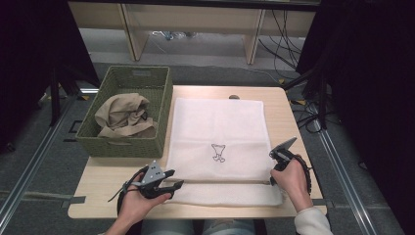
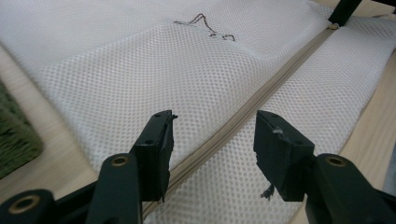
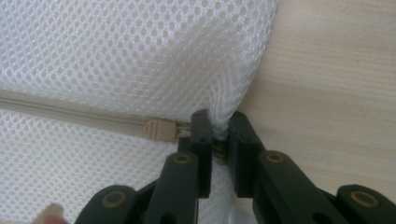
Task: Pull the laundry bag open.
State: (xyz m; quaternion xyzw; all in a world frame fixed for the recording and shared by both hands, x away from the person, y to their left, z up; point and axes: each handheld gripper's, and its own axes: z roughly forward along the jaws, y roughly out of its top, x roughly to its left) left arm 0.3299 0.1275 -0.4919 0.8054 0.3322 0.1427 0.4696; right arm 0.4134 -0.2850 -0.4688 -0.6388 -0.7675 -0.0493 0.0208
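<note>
Here the mesh bag (image 1: 218,132) is spread flat on the table (image 1: 98,186) (beside a basket (image 1: 127,142)); its edge is pinched by the right gripper (image 3: 219,135), while the left gripper (image 2: 212,140) is held apart over the zipper (image 2: 261,100).

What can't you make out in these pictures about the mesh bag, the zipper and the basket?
- Zipper pull: right gripper view, its tab end is hidden behind the jaws of the right gripper pinching the mesh bag.
- Small drawing on the bag: high view, too small to identify.
- Basket: high view, the beige cloth covers whatever lies beneath.
- Left gripper: the zipper's near end is cut off by the bottom edge.
</note>
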